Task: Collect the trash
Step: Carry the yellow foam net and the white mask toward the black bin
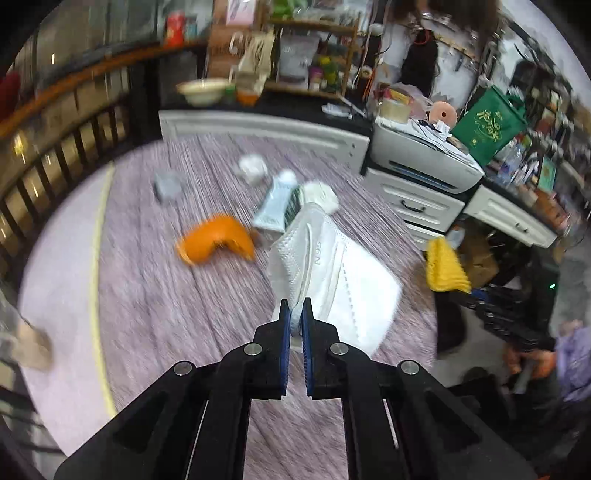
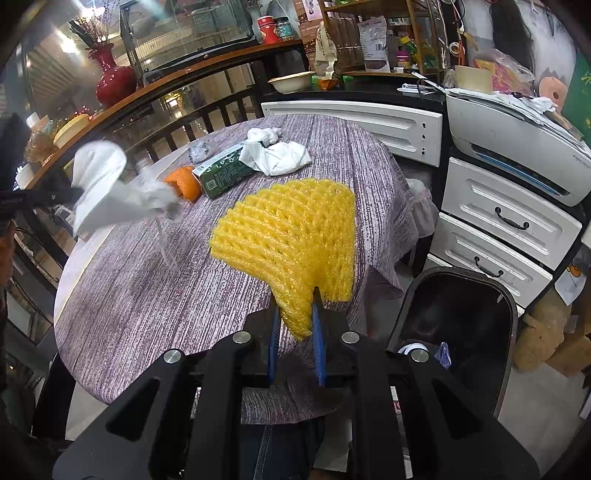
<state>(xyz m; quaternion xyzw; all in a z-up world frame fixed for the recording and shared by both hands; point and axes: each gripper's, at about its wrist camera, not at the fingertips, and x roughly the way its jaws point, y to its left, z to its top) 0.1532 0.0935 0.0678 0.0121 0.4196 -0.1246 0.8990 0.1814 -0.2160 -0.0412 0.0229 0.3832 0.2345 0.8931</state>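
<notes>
L gripper jaws pinching white mask, R gripper jaws clamping yellow foam net

Round desk under a purple streaked cloth, dark wooden railing behind it, red vase on the ledge, white drawers at right, printer on top, wooden shelf at the back

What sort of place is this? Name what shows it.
Probably a lived-in home dining area doubling as an office corner. A round table with a purple cloth stands beside white drawers carrying a printer, with a cluttered wooden shelf and a black trash bin.
</notes>
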